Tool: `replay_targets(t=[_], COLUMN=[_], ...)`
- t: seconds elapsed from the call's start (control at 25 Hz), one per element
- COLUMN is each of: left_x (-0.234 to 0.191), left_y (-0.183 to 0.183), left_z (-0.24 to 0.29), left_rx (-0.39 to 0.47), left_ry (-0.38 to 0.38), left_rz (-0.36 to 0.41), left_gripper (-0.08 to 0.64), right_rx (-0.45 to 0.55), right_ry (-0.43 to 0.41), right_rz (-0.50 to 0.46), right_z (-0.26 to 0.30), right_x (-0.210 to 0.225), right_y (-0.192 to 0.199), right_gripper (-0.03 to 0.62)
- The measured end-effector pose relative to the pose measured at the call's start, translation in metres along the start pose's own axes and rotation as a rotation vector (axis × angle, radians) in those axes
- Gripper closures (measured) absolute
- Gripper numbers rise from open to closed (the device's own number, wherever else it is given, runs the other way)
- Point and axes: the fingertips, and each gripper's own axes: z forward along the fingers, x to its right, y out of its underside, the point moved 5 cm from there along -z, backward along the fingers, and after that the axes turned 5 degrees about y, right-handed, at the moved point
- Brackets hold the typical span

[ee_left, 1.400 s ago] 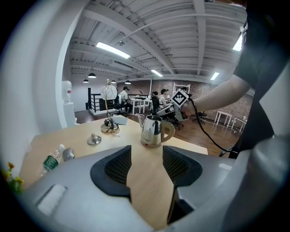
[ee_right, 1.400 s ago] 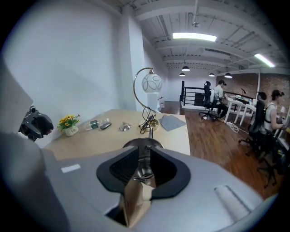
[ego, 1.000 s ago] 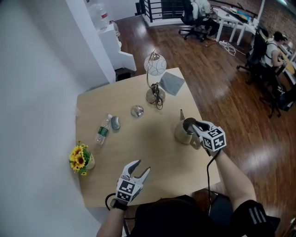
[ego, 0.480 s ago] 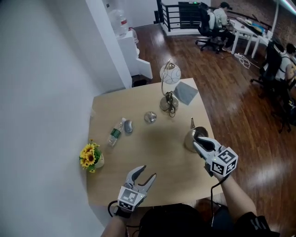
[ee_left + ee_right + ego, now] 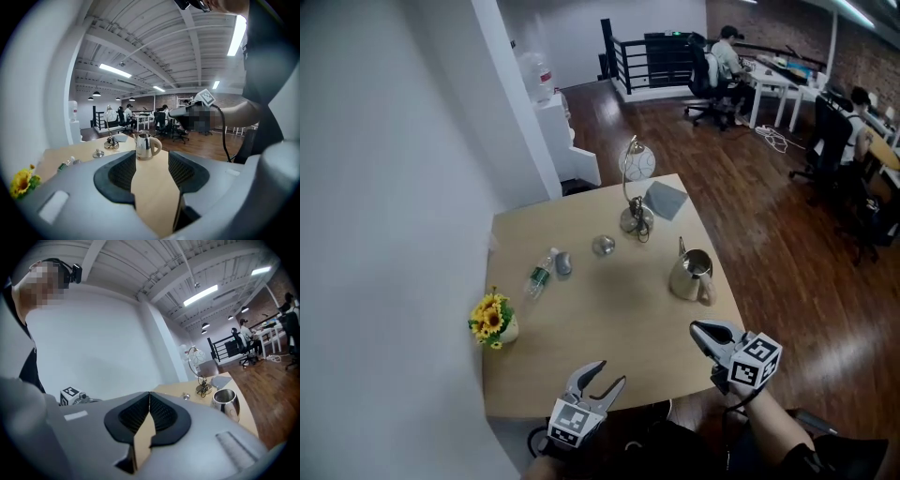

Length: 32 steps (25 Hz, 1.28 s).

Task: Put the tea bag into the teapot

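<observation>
Table (image 5: 609, 314) — right gripper (image 5: 697, 328) withdrawn from teapot (image 5: 689, 277) | jaws closing, empty

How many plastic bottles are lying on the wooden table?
1: the bottle lies near the table's left edge, between the yellow flowers and a small grey object. None seems hidden.

My left gripper (image 5: 609, 373) has a matt grey plastic shell, and its black pads (image 5: 123, 171) are ribbed like rubber. Ahead of it the tabletop (image 5: 609, 309) is pale wood, smooth and matt. On that, straight ahead, the teapot (image 5: 689, 275) is polished metal, mirror-glossy. Ahead to the left lies a clear plastic bottle (image 5: 538, 277); beyond, the lamp (image 5: 639, 163) carries a glossy glass globe. Off to the right the floor (image 5: 769, 234) is dark, shiny wood.
</observation>
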Motion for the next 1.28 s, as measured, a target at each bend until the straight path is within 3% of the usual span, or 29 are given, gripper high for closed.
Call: replay_targets(t=[0.32,0.6,0.92,1.28], left_x=[0.082,0.123,0.157,0.171], left_y=[0.025,0.029,0.024,0.024], left_z=[-0.098,-0.137,-0.15,-0.162], left_rx=[0.03,0.063,0.078,0.075], left_ry=[0.034,0.049,0.033,-0.009], left_rz=[0.015,0.026,0.035,0.044], left_gripper=[0.348,0.348,0.348,0.348], right_rx=[0.029,0.005,0.015,0.002], right_ry=[0.006,-0.019,-0.054,-0.059], right_rz=[0.029,0.004,-0.073,-0.067], right_z=[-0.08,-0.12,-0.153,-0.172], right_x=[-0.123,-0.196,-0.226,-0.223], right_y=[0.049,0.081,0.082,0.09], right_gripper=[0.583,0.584,0.584,0.584])
